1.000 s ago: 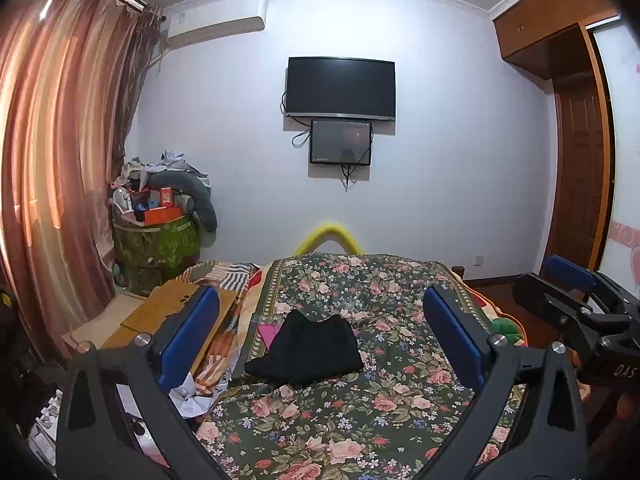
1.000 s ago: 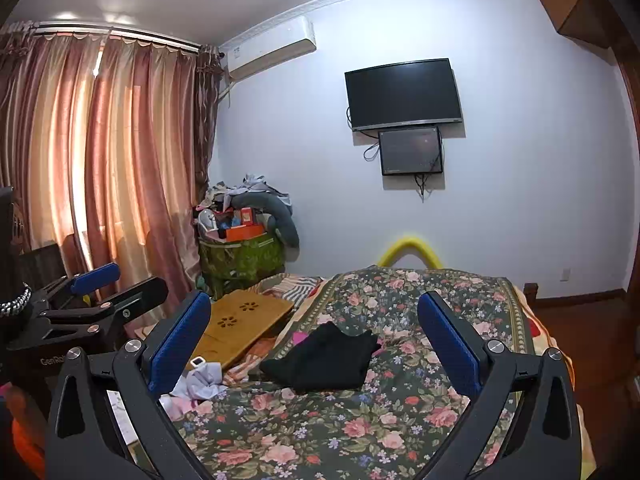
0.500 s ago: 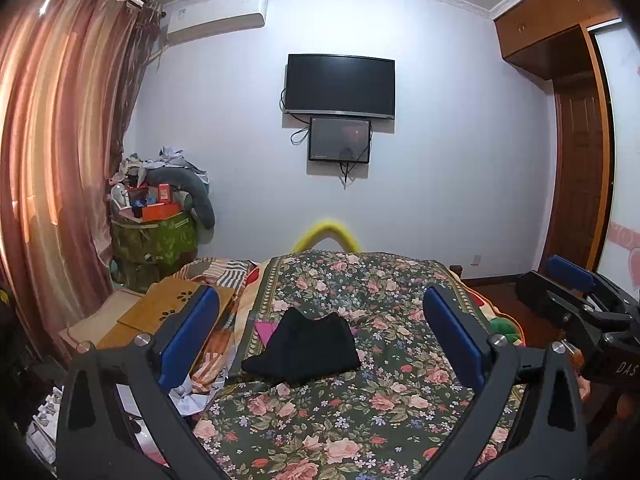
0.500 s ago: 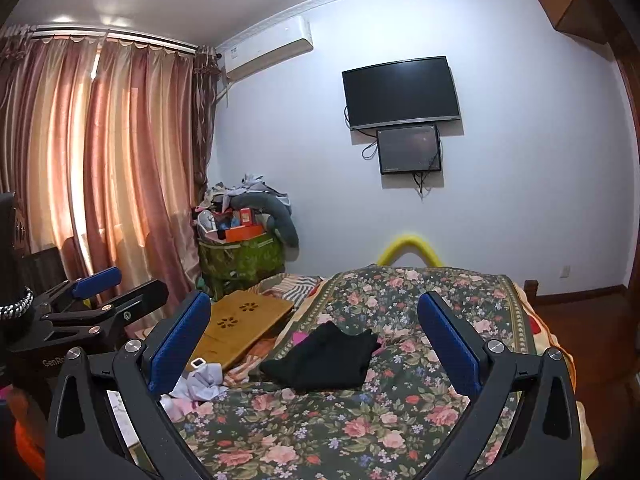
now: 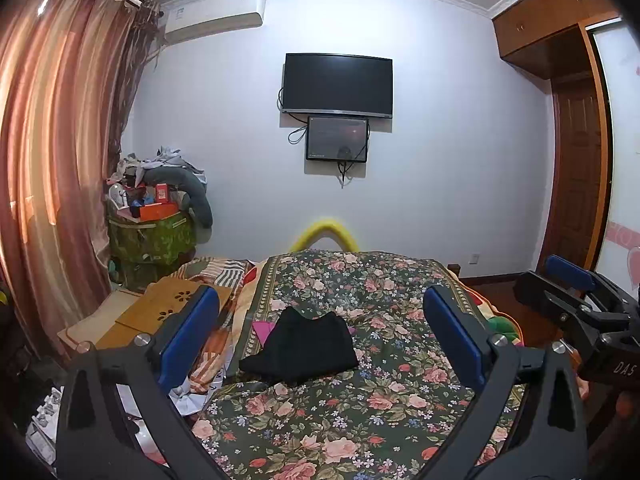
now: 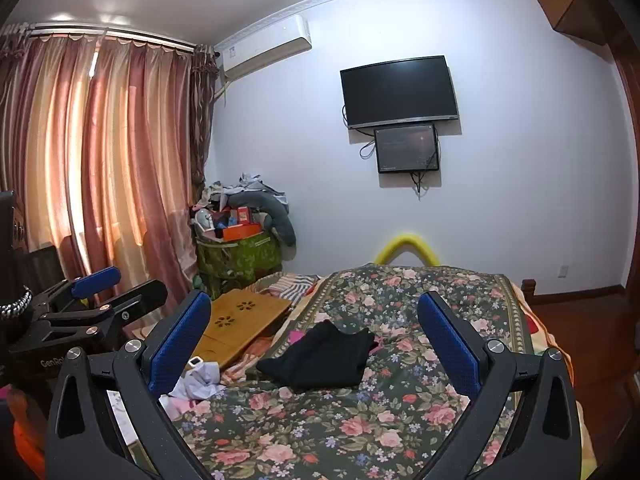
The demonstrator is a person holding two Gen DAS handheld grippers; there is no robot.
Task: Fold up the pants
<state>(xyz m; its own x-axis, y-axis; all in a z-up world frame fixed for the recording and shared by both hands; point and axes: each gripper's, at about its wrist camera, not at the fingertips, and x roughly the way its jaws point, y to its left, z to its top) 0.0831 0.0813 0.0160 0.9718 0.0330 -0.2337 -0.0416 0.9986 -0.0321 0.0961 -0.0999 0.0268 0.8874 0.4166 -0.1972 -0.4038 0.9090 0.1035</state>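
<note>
Black pants (image 5: 300, 348) lie bunched on the floral bedspread (image 5: 360, 412), beside a wooden lap desk (image 6: 244, 320). Left gripper (image 5: 320, 336) and right gripper (image 6: 314, 332) hover above, both spread wide, holding nothing.

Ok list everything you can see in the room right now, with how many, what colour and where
pants: one, black, bunched on the bedspread, left of centre
bedspread: one, dark floral, covering the bed
television: one, black, on the far wall
small screen: one, dark, below the television
air conditioner: one, white, high on the wall
curtains: pink-orange, left wall
cluttered green bin: one, far left corner
wooden lap table: one, tan, left of the bed
left gripper: open, blue pads, empty
right gripper: open, blue pads, empty
</note>
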